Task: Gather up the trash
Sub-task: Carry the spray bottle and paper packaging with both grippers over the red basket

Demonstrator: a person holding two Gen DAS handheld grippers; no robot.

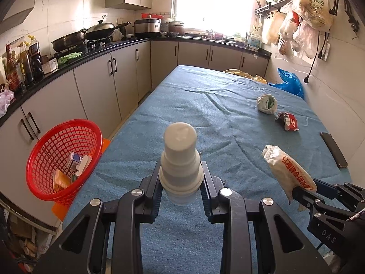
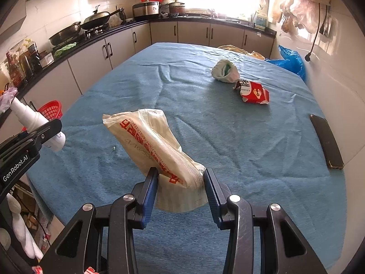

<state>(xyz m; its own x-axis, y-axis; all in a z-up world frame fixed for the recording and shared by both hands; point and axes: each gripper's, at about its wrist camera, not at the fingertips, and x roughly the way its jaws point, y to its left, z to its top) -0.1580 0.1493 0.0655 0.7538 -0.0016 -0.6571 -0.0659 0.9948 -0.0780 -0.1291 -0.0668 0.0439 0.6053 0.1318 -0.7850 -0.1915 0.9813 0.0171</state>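
White spray bottle (image 1: 180,159): clamped upright between the fingers of the left gripper (image 1: 181,183), cap upward, held above the near end of the table; in the right wrist view the same bottle (image 2: 34,119) shows at 9 o'clock, tilted, cap toward the upper left.

White wrapper with red print (image 2: 157,146): pinched at its lower end by the right gripper (image 2: 181,185), the rest rising toward 10 o'clock, clear of the cloth. From the left wrist view, the wrapper (image 1: 287,171) sits at 4 o'clock with the right gripper (image 1: 303,194) closed on its near end.

Red mesh basket (image 1: 45,159): off the table's left edge, at 9 o'clock from the bottle, tilted with its mouth toward the table. Small cartons (image 1: 75,162) lie inside.

Red and white packet (image 2: 254,92): lying on the cloth at 1 o'clock from the right gripper, crumpled.

White and green crumpled wad (image 2: 224,71): just beyond the packet, near but apart from it.

Blue tablecloth (image 2: 159,80): wrinkled, covering the whole table.

Dark phone (image 2: 327,141): flat along the table's right edge, at 3 o'clock.

Blue plastic bag (image 2: 289,60): at the far right corner against the wall, with a yellowish bag (image 2: 235,49) beside it.

Counter (image 1: 102,48): running along the left wall and under the window, carrying woks (image 1: 68,40), a cooker (image 1: 147,25) and bottles (image 1: 20,66).

Plastic bags (image 1: 305,22): hanging from hooks on the right wall at 2 o'clock.
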